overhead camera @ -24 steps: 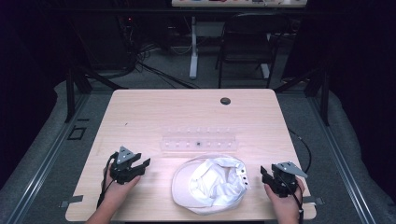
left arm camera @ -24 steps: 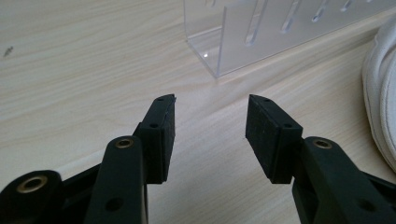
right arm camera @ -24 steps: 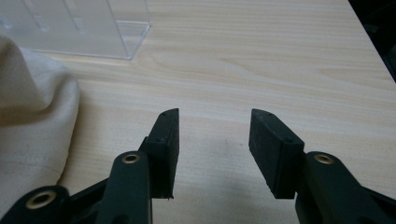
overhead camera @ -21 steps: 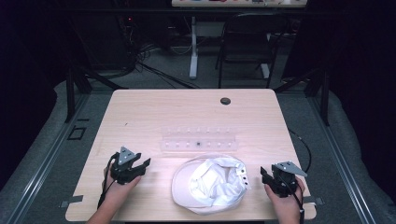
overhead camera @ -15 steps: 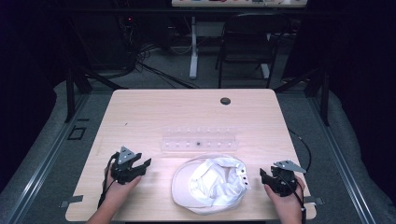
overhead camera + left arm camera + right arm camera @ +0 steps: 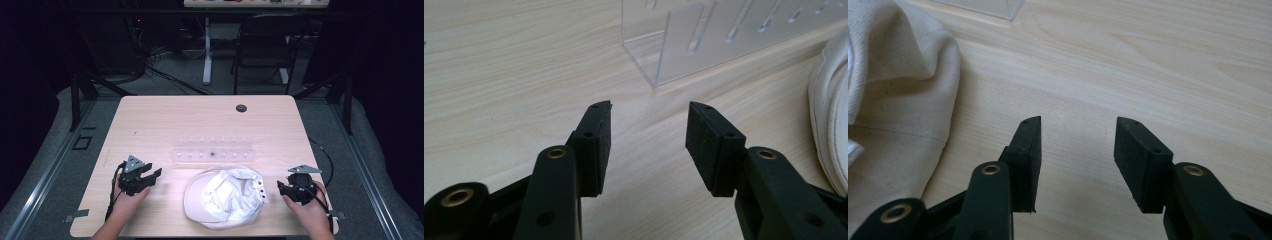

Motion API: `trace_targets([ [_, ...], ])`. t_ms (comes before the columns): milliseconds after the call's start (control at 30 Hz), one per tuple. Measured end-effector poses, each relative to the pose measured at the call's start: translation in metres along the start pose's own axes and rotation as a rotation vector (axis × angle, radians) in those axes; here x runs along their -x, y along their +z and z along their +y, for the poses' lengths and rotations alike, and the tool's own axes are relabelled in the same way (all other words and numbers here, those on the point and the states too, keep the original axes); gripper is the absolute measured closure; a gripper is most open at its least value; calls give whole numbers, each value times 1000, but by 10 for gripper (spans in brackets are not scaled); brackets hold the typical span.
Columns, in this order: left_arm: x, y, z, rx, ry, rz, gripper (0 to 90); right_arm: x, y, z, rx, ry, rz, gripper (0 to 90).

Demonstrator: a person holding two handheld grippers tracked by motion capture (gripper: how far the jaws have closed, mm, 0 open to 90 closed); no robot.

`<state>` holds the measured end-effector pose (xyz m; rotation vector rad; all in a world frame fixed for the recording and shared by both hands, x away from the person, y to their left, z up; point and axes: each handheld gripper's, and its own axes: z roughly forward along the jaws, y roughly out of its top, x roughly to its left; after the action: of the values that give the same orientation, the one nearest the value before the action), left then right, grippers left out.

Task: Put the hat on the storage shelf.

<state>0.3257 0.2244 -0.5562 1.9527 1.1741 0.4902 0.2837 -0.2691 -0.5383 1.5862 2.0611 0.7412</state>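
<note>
A white cap (image 6: 223, 197) lies crown down near the table's front edge, its inside showing. Its edge appears at the right of the left gripper view as the cap (image 6: 830, 120) and at the left of the right gripper view as the cap (image 6: 893, 100). My left gripper (image 6: 152, 176) rests on the table to the cap's left, open and holding nothing (image 6: 648, 132). My right gripper (image 6: 281, 188) sits just right of the cap, open and holding nothing (image 6: 1078, 145). A clear acrylic rack (image 6: 212, 152) lies flat behind the cap; its corner is the rack (image 6: 684, 45).
The light wooden table (image 6: 165, 120) has a dark round grommet (image 6: 241, 108) near its far edge. A cable (image 6: 322, 155) trails off the right side. A chair (image 6: 262, 45) and a table leg stand on the floor beyond.
The right gripper has shifted slightly toward the cap. The left gripper and the cap have stayed put.
</note>
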Motion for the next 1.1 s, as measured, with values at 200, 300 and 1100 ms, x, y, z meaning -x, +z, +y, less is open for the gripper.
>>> trace_targets([
  [200,-1,1,-1,1,-16,7,512,-3,-9,13,-69,8,25,563],
  [300,-1,1,-2,-6,-13,-5,516,-4,-13,19,-100,10,46,564],
  [1100,3,4,-3,-12,-8,-16,528,-1,-10,53,-278,101,186,641],
])
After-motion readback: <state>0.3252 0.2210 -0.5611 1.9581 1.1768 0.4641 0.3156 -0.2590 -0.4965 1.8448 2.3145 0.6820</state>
